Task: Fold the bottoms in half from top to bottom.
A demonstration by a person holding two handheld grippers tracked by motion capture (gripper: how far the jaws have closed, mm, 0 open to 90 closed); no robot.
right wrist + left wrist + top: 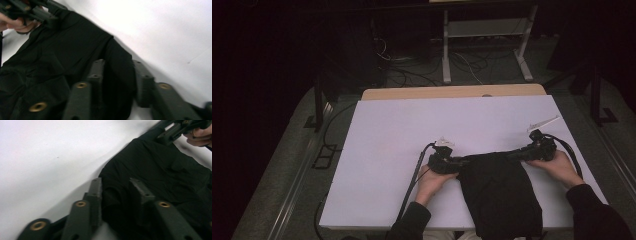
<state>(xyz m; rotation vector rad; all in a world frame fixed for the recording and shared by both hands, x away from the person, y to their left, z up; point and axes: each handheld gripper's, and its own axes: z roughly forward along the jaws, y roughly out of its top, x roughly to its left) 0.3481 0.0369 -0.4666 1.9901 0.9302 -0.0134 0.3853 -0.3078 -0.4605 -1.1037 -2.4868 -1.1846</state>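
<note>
Black cloth [499,192] lies at the near edge of the white worktop [387,145]; left gripper [451,163] and right gripper [523,154] each clench a far corner of it.

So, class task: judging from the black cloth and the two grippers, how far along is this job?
Done: black cloth lies flat on the white table. In hand: left gripper and right gripper each have a far corner between their jaws. Left: probably lifting and folding; no fold shows yet.
</note>
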